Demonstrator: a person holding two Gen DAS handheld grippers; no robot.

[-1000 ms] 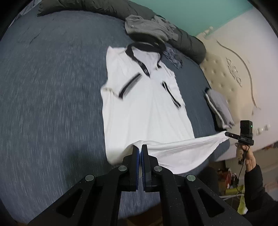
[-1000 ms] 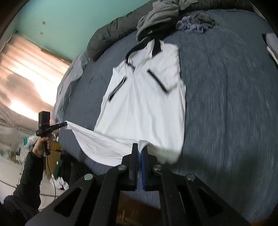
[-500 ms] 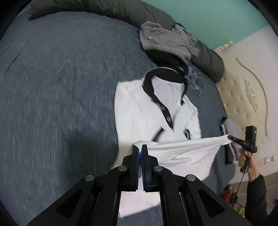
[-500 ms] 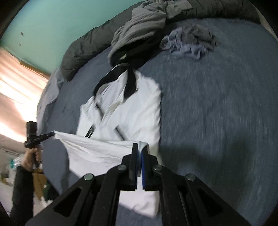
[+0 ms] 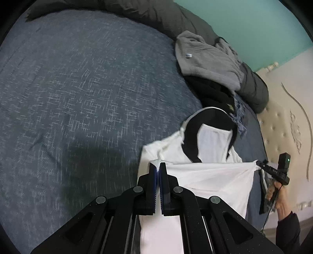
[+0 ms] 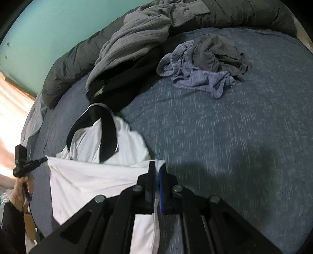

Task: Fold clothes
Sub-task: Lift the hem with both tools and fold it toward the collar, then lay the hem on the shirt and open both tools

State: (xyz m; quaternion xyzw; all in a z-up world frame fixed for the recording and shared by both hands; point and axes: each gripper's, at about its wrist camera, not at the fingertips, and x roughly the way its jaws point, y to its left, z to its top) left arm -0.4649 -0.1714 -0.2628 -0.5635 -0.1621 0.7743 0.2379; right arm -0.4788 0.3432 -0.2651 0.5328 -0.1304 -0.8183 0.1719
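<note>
A white polo shirt (image 5: pixel 211 175) with a black collar (image 5: pixel 192 134) lies on the blue bed (image 5: pixel 78 88). Its bottom hem is stretched taut between both grippers and folded up over the body, just short of the collar. My left gripper (image 5: pixel 158 166) is shut on one hem corner. In the left wrist view the right gripper (image 5: pixel 259 163) pinches the other corner, held by a hand. My right gripper (image 6: pixel 157 164) is shut on its hem corner of the shirt (image 6: pixel 92 179); the left gripper (image 6: pixel 44 159) shows at the far left there.
A grey garment (image 5: pixel 207 60) and a black one (image 5: pixel 211 93) are piled beyond the collar against a dark rolled duvet (image 5: pixel 156 13). A crumpled blue and grey heap (image 6: pixel 203 68) lies on the bed at the right. A cream tufted headboard (image 5: pixel 283 127) borders the bed.
Both grippers have carried the hem forward over the shirt towards the collar and lower. The chest, placket and sleeve trims are now covered by the folded-over lower half.
</note>
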